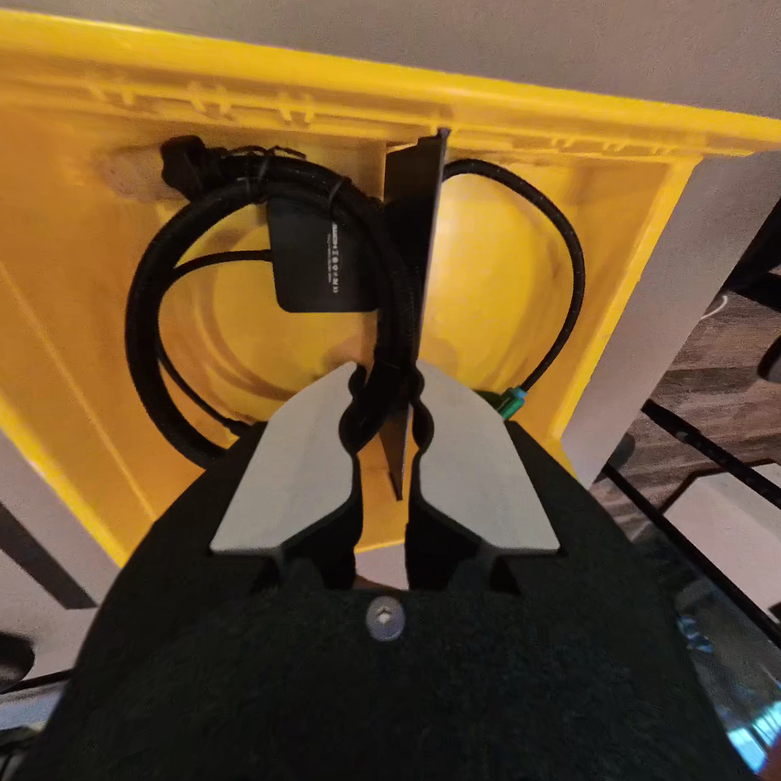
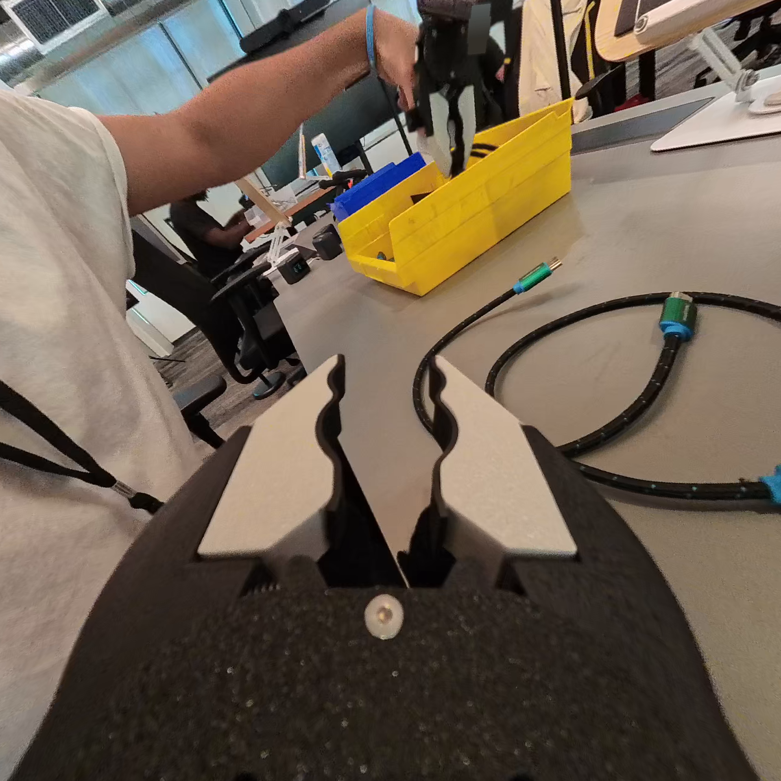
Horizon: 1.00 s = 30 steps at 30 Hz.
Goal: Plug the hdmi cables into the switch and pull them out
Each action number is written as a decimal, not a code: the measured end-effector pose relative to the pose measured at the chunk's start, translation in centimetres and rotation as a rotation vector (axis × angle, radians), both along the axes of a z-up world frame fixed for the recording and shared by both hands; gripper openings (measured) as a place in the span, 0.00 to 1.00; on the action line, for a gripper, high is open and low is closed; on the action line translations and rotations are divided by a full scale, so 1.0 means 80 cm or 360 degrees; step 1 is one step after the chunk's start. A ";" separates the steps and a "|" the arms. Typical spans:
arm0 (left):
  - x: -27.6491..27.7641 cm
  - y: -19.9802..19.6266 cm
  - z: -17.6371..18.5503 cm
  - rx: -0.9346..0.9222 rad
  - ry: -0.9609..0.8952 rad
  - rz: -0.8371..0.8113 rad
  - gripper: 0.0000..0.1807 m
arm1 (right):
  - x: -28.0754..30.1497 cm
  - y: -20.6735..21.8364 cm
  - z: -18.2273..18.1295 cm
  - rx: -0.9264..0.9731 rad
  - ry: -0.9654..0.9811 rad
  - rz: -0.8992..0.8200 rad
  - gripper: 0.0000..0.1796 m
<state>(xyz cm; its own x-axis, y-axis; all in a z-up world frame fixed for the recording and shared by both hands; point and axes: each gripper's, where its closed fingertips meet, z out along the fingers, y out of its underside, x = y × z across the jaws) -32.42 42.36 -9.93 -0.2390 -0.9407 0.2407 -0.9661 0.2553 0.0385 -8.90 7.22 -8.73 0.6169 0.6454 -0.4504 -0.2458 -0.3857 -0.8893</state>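
The left hand-held gripper [image 1: 384,405] reaches into the yellow bin [image 1: 591,126], fingers narrowed around a bundled black cable [image 1: 143,274] beside the divider [image 1: 416,253], apparently fetching it. Outside the bin, the right hand-held gripper [image 2: 386,380] waits empty and parted by an HDMI cable [image 2: 672,363] on the table [image 2: 634,203].

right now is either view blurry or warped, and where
Left wrist view: the yellow bin rim is smeared by motion blur and bowed by the wide lens, while the left gripper fingers look sharper. Right wrist view: sharper overall, the cable on the table crisp; the desks behind bend at the edges.
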 end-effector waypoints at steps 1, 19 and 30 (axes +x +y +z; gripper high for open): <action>0.002 0.005 0.012 0.0039 -0.0052 -0.0012 0.10 | -0.001 0.000 0.001 -0.0002 0.0016 0.0013 0.22; 0.116 -0.194 0.321 0.0178 -0.2216 0.0069 0.07 | -0.102 0.123 0.069 -0.0011 0.0401 0.0234 0.50; 0.205 -0.295 0.287 0.0028 -0.2499 0.0119 0.07 | -0.142 0.122 0.169 -0.0033 0.1673 0.0792 0.56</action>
